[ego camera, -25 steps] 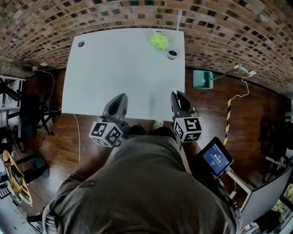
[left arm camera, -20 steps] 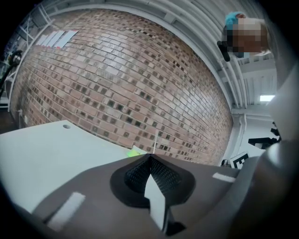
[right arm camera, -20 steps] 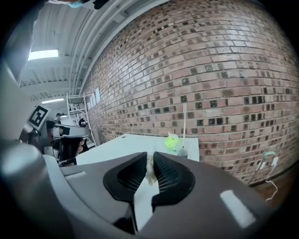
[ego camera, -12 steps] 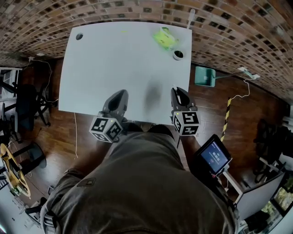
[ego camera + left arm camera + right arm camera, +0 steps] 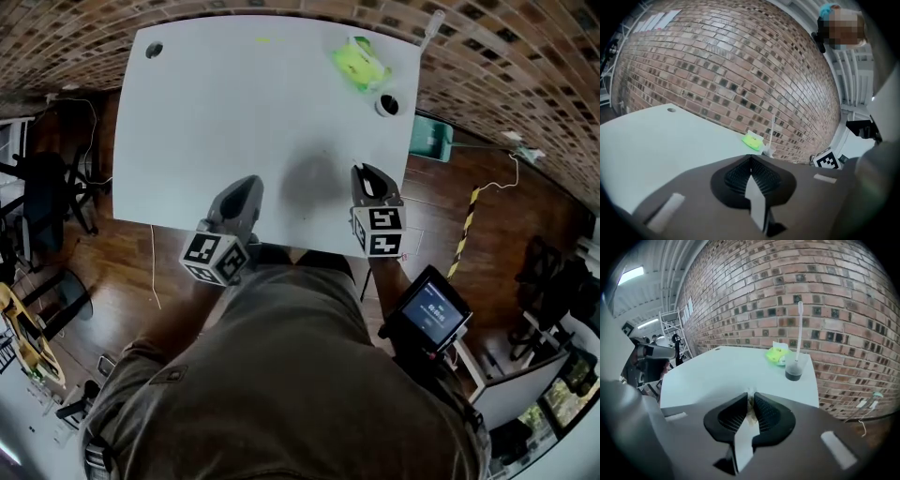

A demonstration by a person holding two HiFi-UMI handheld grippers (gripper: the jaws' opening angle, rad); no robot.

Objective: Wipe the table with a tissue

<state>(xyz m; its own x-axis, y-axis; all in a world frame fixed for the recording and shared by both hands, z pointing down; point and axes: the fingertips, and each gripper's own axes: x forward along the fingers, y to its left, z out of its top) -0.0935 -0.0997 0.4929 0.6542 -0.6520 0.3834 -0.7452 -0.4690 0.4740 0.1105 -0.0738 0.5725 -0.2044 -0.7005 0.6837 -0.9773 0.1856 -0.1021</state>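
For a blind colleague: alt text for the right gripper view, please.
The right tool, jaws closed on what looks like a pale scrap, points across a white table toward a brick wall. At the far end stand a green packet and a clear cup, dark at the bottom.

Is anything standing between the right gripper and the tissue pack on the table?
Partly. The cup, with an upright stick in it, stands just in front of the tissue pack, slightly right of the straight line from the right gripper. Nothing else shows on the table between them.
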